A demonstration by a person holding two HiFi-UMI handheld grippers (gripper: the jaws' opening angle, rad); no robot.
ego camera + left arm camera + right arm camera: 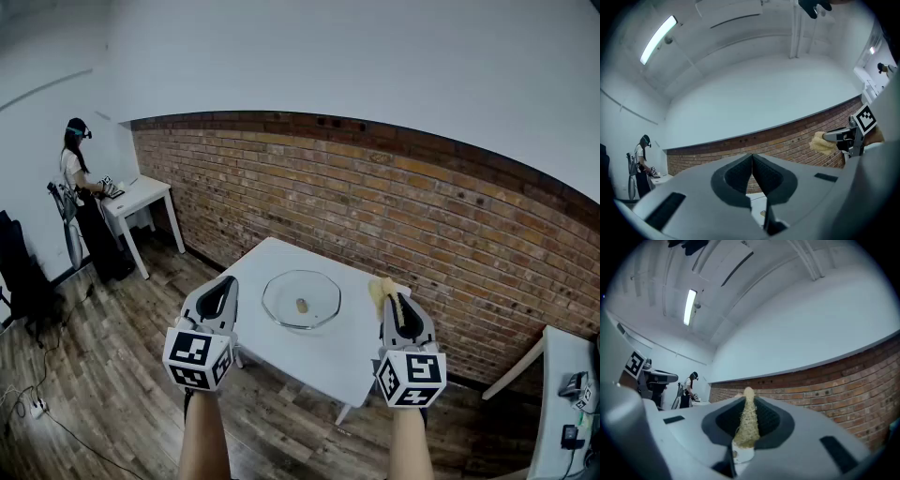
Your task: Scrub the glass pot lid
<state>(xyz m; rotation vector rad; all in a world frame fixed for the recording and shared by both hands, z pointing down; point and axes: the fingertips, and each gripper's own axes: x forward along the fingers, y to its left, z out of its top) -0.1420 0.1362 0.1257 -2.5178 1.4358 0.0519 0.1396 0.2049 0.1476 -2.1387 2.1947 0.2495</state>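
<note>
- left gripper (226, 282), at nine o'clock of the lid, has its jaws pressed together on nothing.
- right gripper (392, 298), at three o'clock of the lid, pinches a yellow sponge (382, 291) that pokes past its tips.
- glass lid (286, 300) lies flat in the middle of the white table (323, 356), touched by neither gripper.
- brick wall (422, 225) runs behind at twelve o'clock.
- a person (79, 178) stands far off at ten o'clock.

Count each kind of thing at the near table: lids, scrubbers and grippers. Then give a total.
Lid: 1
Scrubber: 1
Grippers: 2, the left gripper and the right gripper
Total: 4
</note>
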